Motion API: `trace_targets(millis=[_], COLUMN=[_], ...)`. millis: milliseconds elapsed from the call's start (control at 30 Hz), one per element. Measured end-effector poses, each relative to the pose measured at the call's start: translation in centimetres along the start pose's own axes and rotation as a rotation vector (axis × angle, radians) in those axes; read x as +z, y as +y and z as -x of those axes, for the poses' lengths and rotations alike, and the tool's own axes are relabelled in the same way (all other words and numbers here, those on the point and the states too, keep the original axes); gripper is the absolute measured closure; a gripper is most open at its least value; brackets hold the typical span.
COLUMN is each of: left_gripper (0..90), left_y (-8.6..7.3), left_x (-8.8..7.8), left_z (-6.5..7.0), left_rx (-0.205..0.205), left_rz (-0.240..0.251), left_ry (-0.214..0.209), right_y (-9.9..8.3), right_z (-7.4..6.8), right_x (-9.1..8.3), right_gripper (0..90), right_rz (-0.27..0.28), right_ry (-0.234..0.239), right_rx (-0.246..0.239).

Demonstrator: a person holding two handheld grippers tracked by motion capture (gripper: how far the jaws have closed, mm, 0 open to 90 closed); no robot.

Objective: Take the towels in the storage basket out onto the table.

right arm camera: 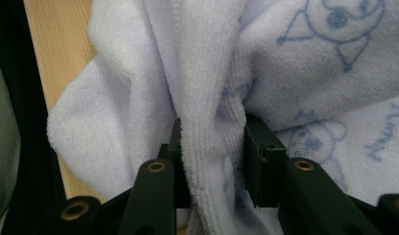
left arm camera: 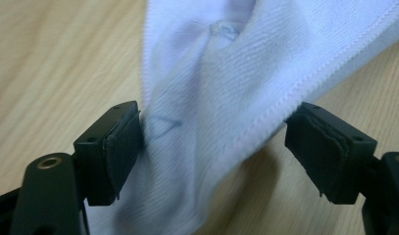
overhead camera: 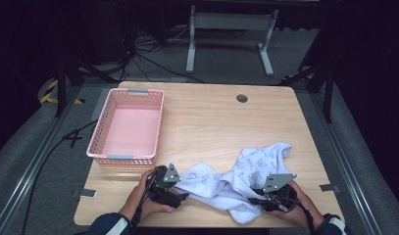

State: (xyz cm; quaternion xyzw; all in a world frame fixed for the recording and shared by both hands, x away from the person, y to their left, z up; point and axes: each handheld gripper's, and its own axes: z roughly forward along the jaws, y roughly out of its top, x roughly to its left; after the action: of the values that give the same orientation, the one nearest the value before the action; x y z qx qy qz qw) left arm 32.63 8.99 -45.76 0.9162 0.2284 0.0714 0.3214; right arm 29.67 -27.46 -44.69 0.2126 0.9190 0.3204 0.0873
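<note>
Towel (overhead camera: 236,183) lies crumpled on the surface (overhead camera: 211,117) between both hands; right hand-held gripper (right arm camera: 211,161) pinches a thick fold, left hand-held gripper (left arm camera: 211,152) gapes wide around its edge, pads not pressing.

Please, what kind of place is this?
Probably a lab or recording workspace, not a home: a wooden table on grey carpet, metal rails along both sides, loose cables on the floor behind, dark surroundings. A pink basket and a white towel are props.

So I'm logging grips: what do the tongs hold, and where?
Right tongs pinch a bunched fold of the white towel; left tongs stand open around its hemmed edge.
</note>
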Motion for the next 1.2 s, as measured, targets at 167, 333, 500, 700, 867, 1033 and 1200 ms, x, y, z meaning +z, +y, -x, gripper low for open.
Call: trace_targets(millis=[167,333,500,700,867,1033,1200], left_gripper=[47.5,42.4,39.9,38.2,41.4,45.5,47.8], left_y=[0.6,0.8,1.8,3.7,5.0,6.0,6.1], left_x=[-0.2,-1.9,-3.7,-4.1,-2.5,1.4,3.8], left_z=[1.3,1.9,0.7,-0.7,-1.8,-2.6,-3.1], left_rx=[0.083,0.066,0.011,-0.022,-0.025,-0.003,-0.01], left_rz=[0.001,0.051,0.149,0.215,0.17,0.05,-0.025], left_ry=[-0.074,-0.134,-0.121,-0.108,-0.095,-0.058,-0.05], right_y=[0.1,0.4,0.2,-0.3,-0.5,-0.6,-0.7], right_z=[0.3,1.2,2.4,3.1,3.4,3.2,3.2], right_x=[0.4,0.6,0.6,0.3,0.2,0.2,0.2], right_gripper=[68.1,64.0,59.1,59.2,59.2,59.7,59.8], right_rz=[0.019,0.018,0.038,0.048,0.058,0.059,0.072], right_ry=[-0.07,-0.166,-0.175,-0.186,-0.178,-0.18,-0.178], right_rx=[-0.017,-0.041,-0.03,-0.045,-0.037,-0.045,-0.041])
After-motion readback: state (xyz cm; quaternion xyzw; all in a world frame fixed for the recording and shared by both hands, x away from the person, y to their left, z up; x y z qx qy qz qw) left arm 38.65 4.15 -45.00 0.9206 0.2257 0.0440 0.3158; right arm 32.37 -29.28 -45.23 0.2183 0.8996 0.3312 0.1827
